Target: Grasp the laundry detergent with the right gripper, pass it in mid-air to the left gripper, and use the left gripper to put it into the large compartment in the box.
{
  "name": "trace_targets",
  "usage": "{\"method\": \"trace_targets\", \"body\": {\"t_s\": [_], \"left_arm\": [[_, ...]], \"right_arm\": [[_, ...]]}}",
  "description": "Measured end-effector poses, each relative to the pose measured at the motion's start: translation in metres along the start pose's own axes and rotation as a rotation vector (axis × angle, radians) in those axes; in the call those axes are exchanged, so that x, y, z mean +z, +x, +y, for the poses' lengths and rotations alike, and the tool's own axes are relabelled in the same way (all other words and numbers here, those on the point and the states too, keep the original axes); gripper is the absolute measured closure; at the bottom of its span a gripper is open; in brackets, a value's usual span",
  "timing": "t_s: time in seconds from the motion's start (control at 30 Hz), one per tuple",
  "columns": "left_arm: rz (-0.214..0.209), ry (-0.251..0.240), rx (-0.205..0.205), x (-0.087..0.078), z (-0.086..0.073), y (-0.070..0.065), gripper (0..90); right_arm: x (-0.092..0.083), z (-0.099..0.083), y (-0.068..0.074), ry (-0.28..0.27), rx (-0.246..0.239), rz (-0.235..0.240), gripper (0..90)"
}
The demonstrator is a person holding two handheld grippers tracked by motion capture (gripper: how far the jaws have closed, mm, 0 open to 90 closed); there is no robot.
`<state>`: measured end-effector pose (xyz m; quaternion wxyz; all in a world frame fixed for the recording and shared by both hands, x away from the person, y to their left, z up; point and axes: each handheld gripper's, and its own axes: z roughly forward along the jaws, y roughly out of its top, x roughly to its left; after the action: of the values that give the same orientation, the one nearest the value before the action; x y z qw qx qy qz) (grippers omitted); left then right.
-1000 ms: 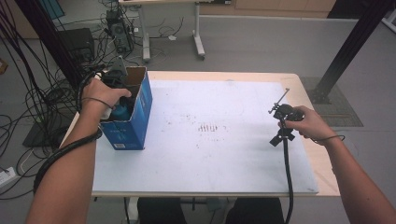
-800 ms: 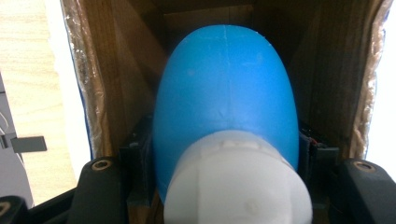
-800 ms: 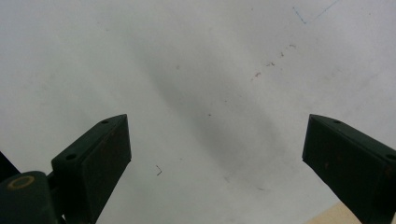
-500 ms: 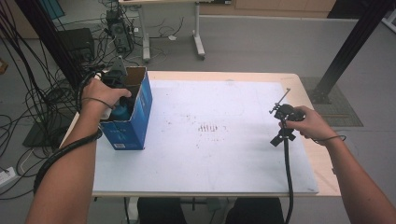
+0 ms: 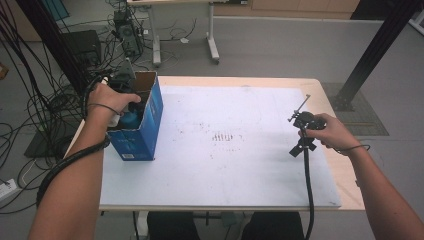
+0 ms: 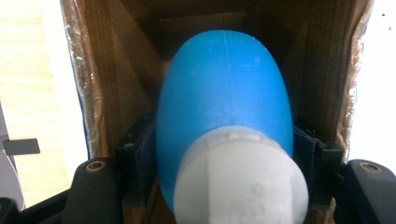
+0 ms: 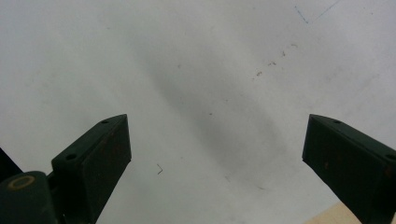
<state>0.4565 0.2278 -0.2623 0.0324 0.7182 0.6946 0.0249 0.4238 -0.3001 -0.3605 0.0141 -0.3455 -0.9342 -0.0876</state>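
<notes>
Smooth blue plastic bottle [image 6: 224,102] with ribbed white cap sits inside the blue cardboard box [image 5: 150,125] at the table's left edge. The left gripper [image 6: 224,154] has just been loosening, its jaws flanking the bottle. The right gripper [image 7: 215,154] gapes empty over the matte white sheet [image 5: 240,170].

I'm watching the table [image 5: 225,210] from a camera looking forward and down from above its near edge. My left gripper camera is peering closely into the box [image 6: 327,70] at the table's left edge, also showing in the high view. My right gripper camera is facing down near the white sheet [image 7: 187,70] by the right edge.
</notes>
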Motion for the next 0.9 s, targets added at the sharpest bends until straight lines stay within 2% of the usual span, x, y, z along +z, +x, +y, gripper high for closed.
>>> {"method": "trace_targets", "body": {"t_s": [0.3,0.53,0.9], "left_arm": [[-0.001,-0.008,0.007,-0.012,-0.001,0.0,32.0],[-0.018,-0.018,0.02,-0.025,-0.003,-0.002,28.7],[0.001,-0.049,0.046,-0.046,-0.004,-0.012,25.8]], "right_arm": [[0.0,0.001,0.001,0.004,-0.001,-0.001,7.9],[-0.001,0.001,0.001,0.004,-0.005,-0.003,7.8],[-0.001,0.003,0.002,0.003,-0.008,-0.004,7.7]]}}
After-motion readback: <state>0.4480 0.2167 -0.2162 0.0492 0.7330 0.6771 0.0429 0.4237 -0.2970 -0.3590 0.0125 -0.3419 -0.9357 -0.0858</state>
